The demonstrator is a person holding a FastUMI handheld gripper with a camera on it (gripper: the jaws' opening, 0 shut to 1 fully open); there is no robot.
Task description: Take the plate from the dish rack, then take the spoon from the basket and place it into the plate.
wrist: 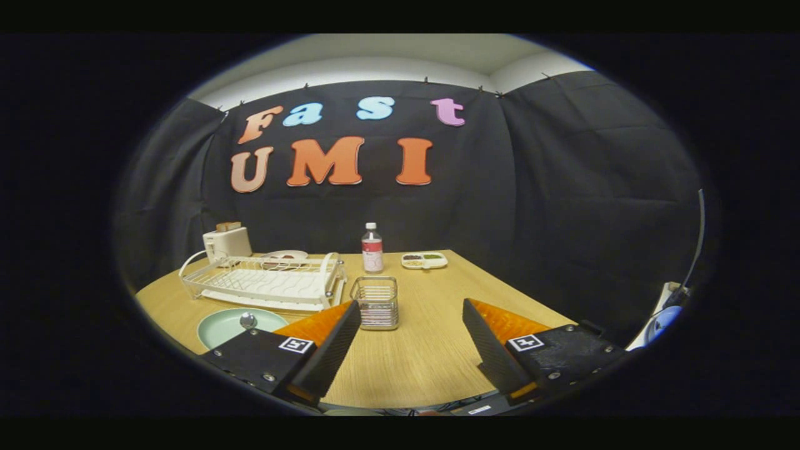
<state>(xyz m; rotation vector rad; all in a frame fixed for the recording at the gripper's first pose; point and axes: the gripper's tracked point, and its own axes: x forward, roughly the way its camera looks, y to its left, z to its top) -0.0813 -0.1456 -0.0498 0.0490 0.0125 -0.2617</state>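
One pale green round plate (225, 325) is seen flat on the wooden table (425, 356), in front of the white dish rack (265, 281) and partly hidden by the left finger, with one spoon (248, 320) lying in it, its shiny bowl showing. One wire basket (375, 303) stands just ahead of the fingers. The gripper (409, 340) is held spread wide, nothing between its fingers.
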